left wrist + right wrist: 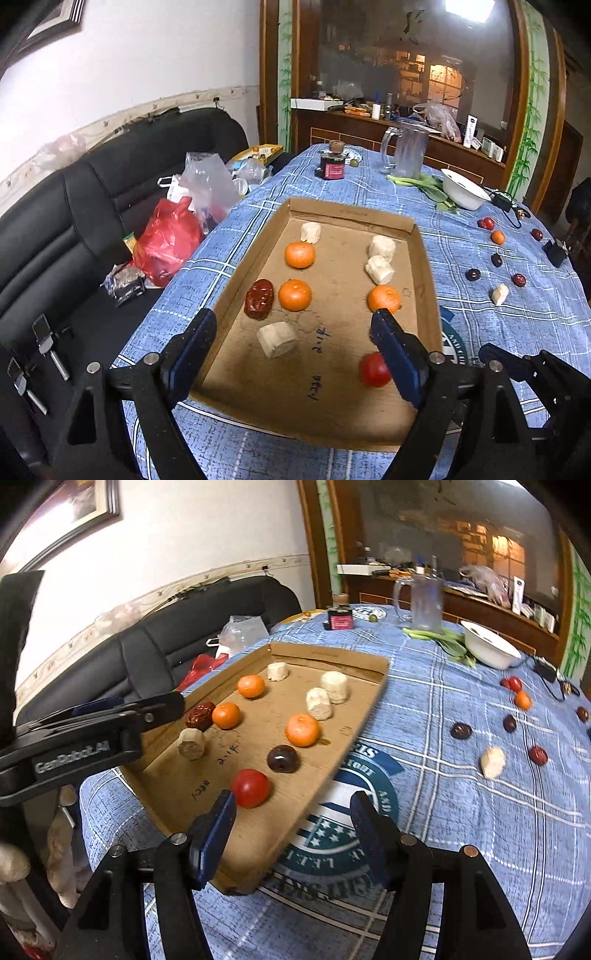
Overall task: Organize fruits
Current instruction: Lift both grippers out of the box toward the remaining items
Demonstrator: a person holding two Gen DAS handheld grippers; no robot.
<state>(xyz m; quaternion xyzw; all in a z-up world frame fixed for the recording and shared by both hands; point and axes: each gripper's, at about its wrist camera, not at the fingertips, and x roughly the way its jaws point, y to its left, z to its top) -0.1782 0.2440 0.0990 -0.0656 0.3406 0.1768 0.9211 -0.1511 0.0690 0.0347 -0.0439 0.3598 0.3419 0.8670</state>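
Covering the table: blue plaid tablecloth [498, 332].

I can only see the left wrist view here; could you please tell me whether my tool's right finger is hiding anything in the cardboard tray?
Observer: Yes. A dark round fruit sits in the tray, between the tomato and the nearest orange.
Operator: Thank you. Where does my left tool sit, seen from the side?
Observer: The left tool hangs over the tray's left edge, its tip near the wrinkled red fruit.
Operator: And is the right tool holding anything?
Observer: No. The right tool is open and empty, over the tray's near right edge.
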